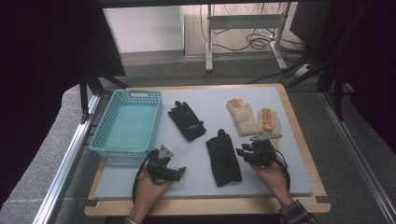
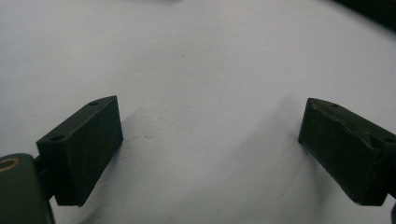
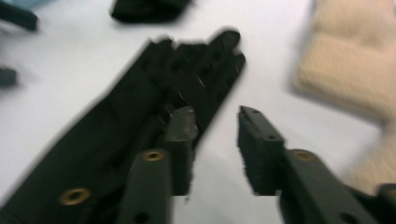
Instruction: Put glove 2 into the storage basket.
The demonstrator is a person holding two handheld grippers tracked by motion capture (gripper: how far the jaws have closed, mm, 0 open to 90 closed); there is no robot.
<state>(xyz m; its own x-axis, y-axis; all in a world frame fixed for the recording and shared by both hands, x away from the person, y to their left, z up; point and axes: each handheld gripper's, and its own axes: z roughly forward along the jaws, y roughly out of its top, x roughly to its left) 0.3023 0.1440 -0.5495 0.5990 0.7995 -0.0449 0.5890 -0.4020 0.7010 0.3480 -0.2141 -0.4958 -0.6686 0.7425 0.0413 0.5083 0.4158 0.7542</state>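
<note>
the nearer long black fabric glove (image 1: 223, 157) is the thing in hand: a flat, dull, dark cloth glove lying stretched out on the pale grey table mat (image 1: 299, 177), its fingers pointing away from the person and its cuff toward the front edge. it lies near the middle of the mat, between the two hands. in the right gripper view the same glove (image 3: 140, 126) runs slantwise from the lower left corner up toward the top middle, with its fingertips bunched close together and a faint sheen on the weave.

the right gripper (image 1: 243, 152) sits just at the glove's right edge. in its own view the right gripper (image 3: 215, 126) has its jaws a little way apart, one jaw over the cloth and the other over bare mat, with nothing pinched between them. the left gripper (image 1: 180, 171) rests over bare mat, in front of the basket and left of the glove; in its own view the left gripper (image 2: 210, 133) has its jaws spread wide and released, with bare mat between them.

count: two black gloves, the second black fabric glove (image 1: 187, 121) lying farther back and just right of the basket; two cream fuzzy gloves with orange fingertips (image 1: 254, 117) side by side at the back right; one turquoise plastic lattice basket (image 1: 103, 122) at the left; two grippers, one in each hand.
</note>
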